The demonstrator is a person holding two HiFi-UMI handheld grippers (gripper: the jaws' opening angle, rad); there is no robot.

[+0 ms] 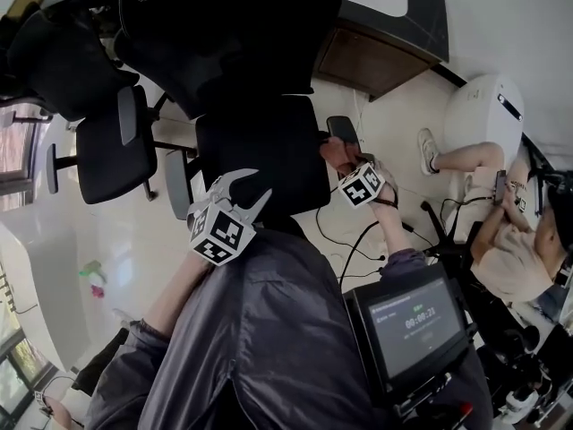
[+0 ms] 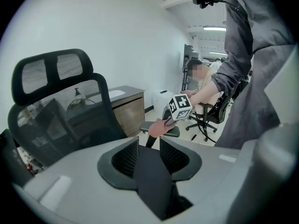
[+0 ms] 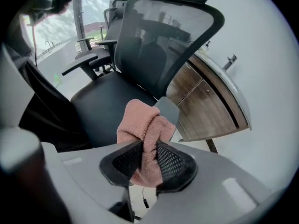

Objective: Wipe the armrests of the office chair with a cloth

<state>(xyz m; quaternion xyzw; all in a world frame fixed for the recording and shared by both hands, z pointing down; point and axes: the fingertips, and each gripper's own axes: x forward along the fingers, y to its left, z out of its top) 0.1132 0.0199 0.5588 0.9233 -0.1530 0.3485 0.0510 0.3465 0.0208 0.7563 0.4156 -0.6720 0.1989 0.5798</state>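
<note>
The right claw [image 3: 148,146] pinches a bunched pink cloth [image 3: 142,120] between its pads. The wad sits on the near end of the chair's right armrest [image 3: 167,108], and the far end of that pad shows bare beyond it. The grip looks shallow, catching a fold rather than the bulk, so a firm drag along the pad could pull the cloth free and leave it on the armrest or the seat [image 3: 107,104]. Balled up like this, it likely touches only a narrow strip, so the pad's edges could go unwiped. The left claw [image 2: 149,143] hangs spread and empty above the seat's near edge, steadying nothing. A push on the armrest could therefore swing or roll the chair away and break contact. The other armrest [image 1: 176,182] sits on the far side of the seat. Farther off, a cable [image 1: 345,240] lies on the floor beside the chair where it could snag a foot.
</note>
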